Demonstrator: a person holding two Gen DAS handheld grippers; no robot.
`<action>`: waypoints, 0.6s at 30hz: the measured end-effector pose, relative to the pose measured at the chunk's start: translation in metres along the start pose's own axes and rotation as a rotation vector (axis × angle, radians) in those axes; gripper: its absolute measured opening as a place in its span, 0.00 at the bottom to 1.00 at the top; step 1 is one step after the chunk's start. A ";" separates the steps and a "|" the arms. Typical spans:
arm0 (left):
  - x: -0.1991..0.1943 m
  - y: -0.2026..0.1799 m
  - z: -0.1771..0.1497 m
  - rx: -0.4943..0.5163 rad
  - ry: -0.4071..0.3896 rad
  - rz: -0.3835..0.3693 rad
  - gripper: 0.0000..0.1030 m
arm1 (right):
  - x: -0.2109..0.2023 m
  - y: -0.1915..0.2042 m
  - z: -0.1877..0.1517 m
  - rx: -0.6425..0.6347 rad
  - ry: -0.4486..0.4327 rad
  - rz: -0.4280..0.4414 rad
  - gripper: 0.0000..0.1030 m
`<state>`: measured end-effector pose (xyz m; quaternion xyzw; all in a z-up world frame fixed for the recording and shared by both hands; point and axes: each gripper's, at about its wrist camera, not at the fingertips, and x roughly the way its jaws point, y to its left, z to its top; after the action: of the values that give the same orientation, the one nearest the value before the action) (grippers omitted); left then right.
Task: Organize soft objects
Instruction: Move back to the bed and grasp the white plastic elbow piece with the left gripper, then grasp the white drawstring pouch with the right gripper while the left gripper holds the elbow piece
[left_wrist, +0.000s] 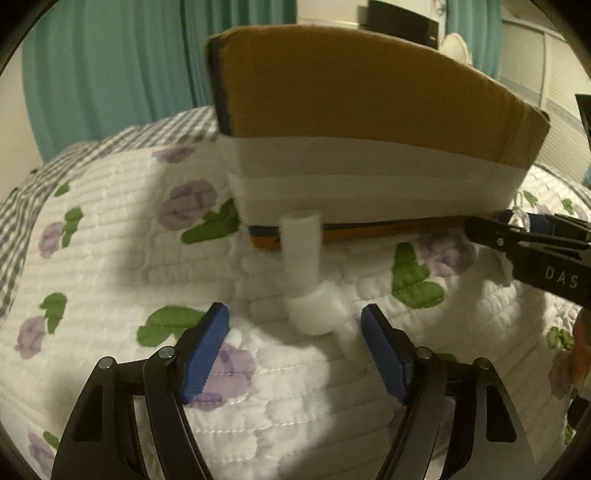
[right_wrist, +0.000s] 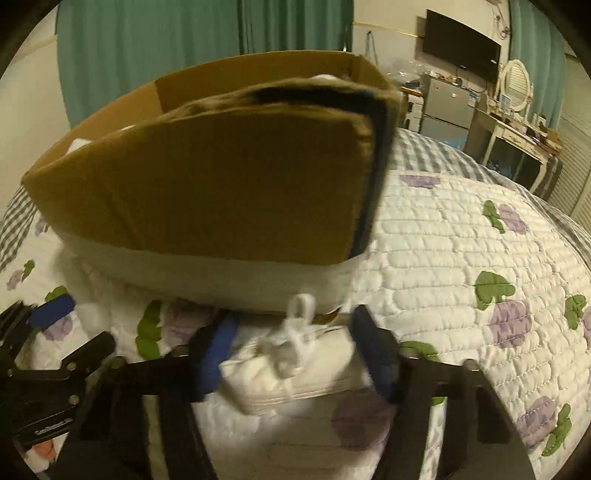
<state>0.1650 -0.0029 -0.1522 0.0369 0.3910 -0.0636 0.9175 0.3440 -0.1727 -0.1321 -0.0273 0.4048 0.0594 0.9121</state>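
Observation:
A cardboard box (left_wrist: 369, 96) with a white taped lower band stands on the floral quilt; in the right wrist view the box (right_wrist: 221, 192) is open-topped with white things inside. A soft white object (left_wrist: 314, 291) lies on the quilt in front of it. My left gripper (left_wrist: 295, 332) is open, its blue pads either side of the object's near end. My right gripper (right_wrist: 291, 343) is open around the same white object (right_wrist: 291, 339). It also shows at the right edge of the left wrist view (left_wrist: 517, 236).
The white quilt (left_wrist: 110, 258) with purple flowers and green leaves covers a bed over a grey checked sheet (right_wrist: 424, 155). Teal curtains (left_wrist: 110, 66) hang behind. A dressing table (right_wrist: 517, 129), small fridge and wall TV stand at the far right.

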 end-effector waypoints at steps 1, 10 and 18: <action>-0.002 -0.002 -0.001 0.009 -0.006 -0.002 0.53 | 0.002 -0.002 0.002 -0.004 0.001 0.002 0.54; -0.024 -0.014 -0.014 0.033 -0.017 -0.046 0.29 | -0.002 -0.041 0.004 0.038 -0.007 0.028 0.51; -0.069 -0.013 -0.010 0.049 -0.063 -0.047 0.28 | -0.038 -0.065 0.015 0.013 -0.073 0.052 0.51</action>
<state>0.1091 -0.0081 -0.1093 0.0479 0.3612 -0.0957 0.9263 0.3381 -0.2390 -0.0935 -0.0088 0.3721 0.0815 0.9246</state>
